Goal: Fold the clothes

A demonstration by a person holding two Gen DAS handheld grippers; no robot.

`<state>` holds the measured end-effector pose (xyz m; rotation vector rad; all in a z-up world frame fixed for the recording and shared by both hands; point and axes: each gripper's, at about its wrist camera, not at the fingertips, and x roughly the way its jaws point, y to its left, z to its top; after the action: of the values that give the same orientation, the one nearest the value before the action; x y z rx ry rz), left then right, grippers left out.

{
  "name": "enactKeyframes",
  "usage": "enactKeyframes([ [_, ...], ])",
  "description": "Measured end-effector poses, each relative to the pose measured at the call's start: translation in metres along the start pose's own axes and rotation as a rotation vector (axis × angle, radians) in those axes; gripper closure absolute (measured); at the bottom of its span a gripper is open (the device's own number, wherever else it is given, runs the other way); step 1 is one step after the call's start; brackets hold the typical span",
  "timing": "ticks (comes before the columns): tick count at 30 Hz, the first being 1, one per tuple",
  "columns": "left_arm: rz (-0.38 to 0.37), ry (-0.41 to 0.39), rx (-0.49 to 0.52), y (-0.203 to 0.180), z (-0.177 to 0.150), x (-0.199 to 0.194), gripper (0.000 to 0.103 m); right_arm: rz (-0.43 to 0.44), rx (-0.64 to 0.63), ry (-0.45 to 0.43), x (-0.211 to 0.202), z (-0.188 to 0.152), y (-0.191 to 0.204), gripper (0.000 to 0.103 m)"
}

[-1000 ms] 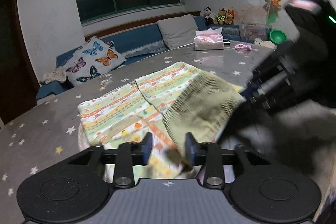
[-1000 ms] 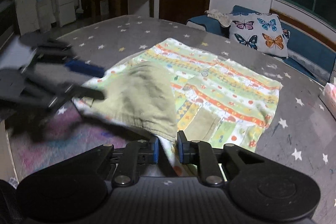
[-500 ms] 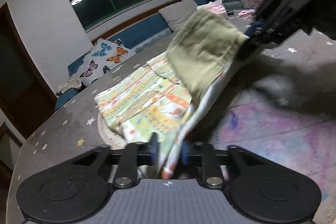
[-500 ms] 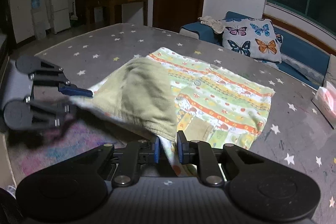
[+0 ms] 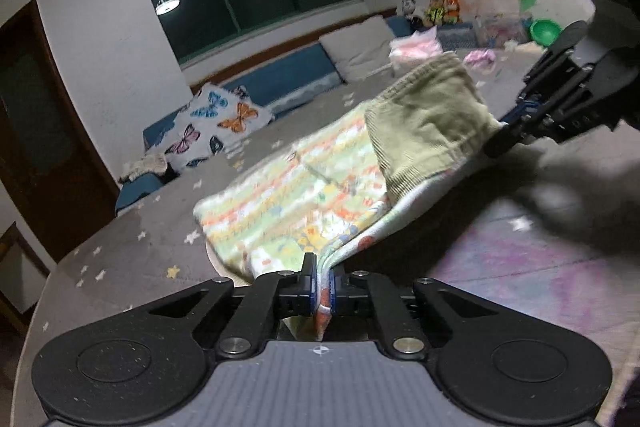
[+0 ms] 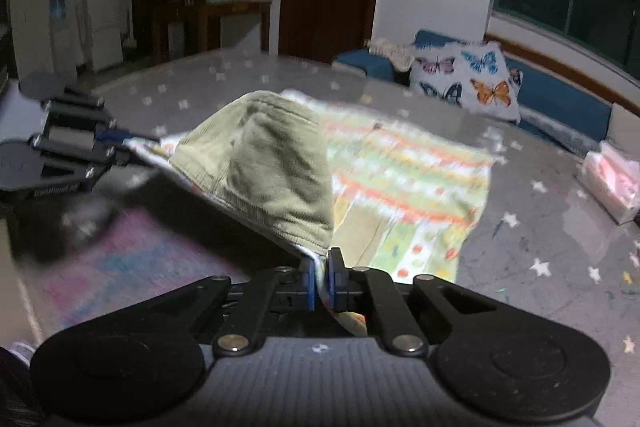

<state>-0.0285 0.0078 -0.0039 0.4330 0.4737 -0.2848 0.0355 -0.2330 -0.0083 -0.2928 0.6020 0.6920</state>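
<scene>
Between the jaws of the left gripper point(image 5: 323, 287) a corner of the patterned garment point(image 5: 296, 203) is pinched tight; those jaws have just been closing, and the cloth now sits squeezed flat between the blue pads. The right gripper point(image 6: 322, 281) is clenched on the other near corner in the same way, its jaws having just closed that last bit as well, with the hem running straight into them.

From the two grips the near edge rises off the worktop point(image 6: 540, 235) and hangs stretched between the hands. A second ago this edge lay low on the surface; now it is lifted, and the olive-green lining point(image 6: 272, 171) of the turned-over part billows up in the middle. The far half of the garment lies flat on the grey, star-printed cover, its striped print facing up.

To my eye the fold is under way: both corners are secured and raised, so the next thing called for is carrying them over the flat half and laying them down evenly. The slack olive part could bunch if the edge is not kept taut.

Further off stand a butterfly cushion point(image 6: 472, 83) and a tissue pack point(image 6: 612, 183).
</scene>
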Motion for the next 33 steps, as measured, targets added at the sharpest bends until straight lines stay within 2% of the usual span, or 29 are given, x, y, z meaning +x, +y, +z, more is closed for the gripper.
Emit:
enactKeyframes([
  [7,-0.057,-0.018,-0.042,0.006,0.01,-0.065,0.097,0.037,-0.057,-0.088,-0.07,0.016,0.019,0.099],
  [11,-0.049,-0.013,-0.077,0.023,0.025,-0.062,0.096,0.025,-0.092,-0.125,-0.069,0.04,0.018,0.1],
  [15,-0.044,0.012,-0.148,0.057,0.042,-0.031,0.096,0.009,-0.099,-0.133,-0.041,0.072,0.004,0.1],
  [22,-0.027,0.124,-0.22,0.104,0.058,0.056,0.093,-0.036,-0.071,-0.054,0.046,0.118,-0.025,0.1],
  [26,0.014,0.214,-0.257,0.12,0.051,0.112,0.085,-0.062,0.012,0.009,0.101,0.122,-0.046,0.1],
  [28,0.045,0.253,-0.276,0.124,0.042,0.135,0.076,-0.078,0.076,0.046,0.128,0.116,-0.057,0.098],
  [31,0.119,0.295,-0.291,0.129,0.027,0.154,0.068,-0.102,0.138,0.074,0.145,0.105,-0.071,0.097],
  [32,0.136,0.293,-0.296,0.13,0.024,0.155,0.06,-0.106,0.152,0.076,0.146,0.102,-0.074,0.096],
  [33,0.145,0.282,-0.304,0.133,0.022,0.154,0.058,-0.107,0.164,0.077,0.146,0.099,-0.077,0.096],
])
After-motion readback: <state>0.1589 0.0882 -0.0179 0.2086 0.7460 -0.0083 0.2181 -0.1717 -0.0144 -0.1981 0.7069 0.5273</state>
